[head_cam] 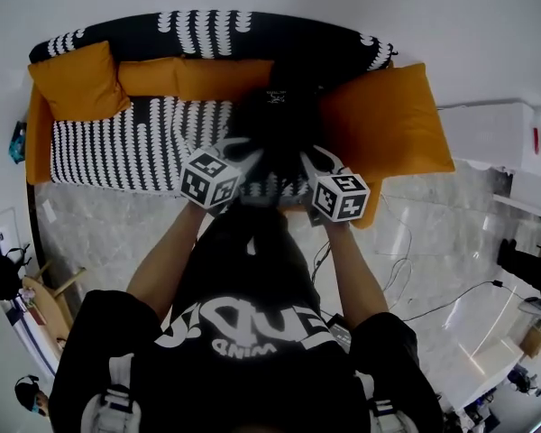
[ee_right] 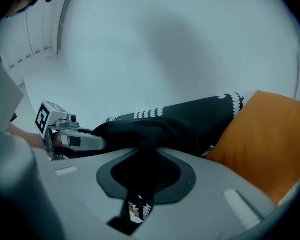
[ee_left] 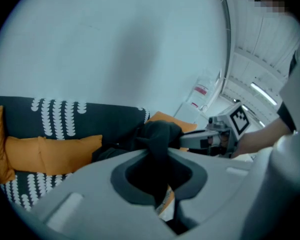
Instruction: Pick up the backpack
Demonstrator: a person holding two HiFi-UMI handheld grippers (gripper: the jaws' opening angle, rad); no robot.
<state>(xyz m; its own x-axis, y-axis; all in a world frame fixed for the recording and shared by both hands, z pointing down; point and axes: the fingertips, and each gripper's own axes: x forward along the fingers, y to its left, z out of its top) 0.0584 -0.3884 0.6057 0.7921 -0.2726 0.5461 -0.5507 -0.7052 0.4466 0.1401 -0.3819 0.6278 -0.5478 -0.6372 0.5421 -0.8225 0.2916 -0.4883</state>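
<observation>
A black backpack (head_cam: 272, 115) rests on the middle of the patterned sofa (head_cam: 135, 152). My left gripper (head_cam: 251, 158) and right gripper (head_cam: 303, 159) come at its near side from either flank, marker cubes toward me. In the left gripper view the left gripper (ee_left: 157, 160) is shut on a bunch of the backpack's black fabric (ee_left: 159, 133), and the right gripper (ee_left: 221, 132) shows beyond it. Looking along the right gripper (ee_right: 142, 158), I see it shut on a black fold of the backpack (ee_right: 145, 129), with the left gripper (ee_right: 62, 134) at the left.
Orange cushions (head_cam: 389, 120) (head_cam: 77, 81) lie on either side of the backpack. A white cabinet (head_cam: 487, 133) stands at the right. Cables (head_cam: 406, 273) trail over the marble floor. Wooden furniture (head_cam: 47, 298) sits at the lower left.
</observation>
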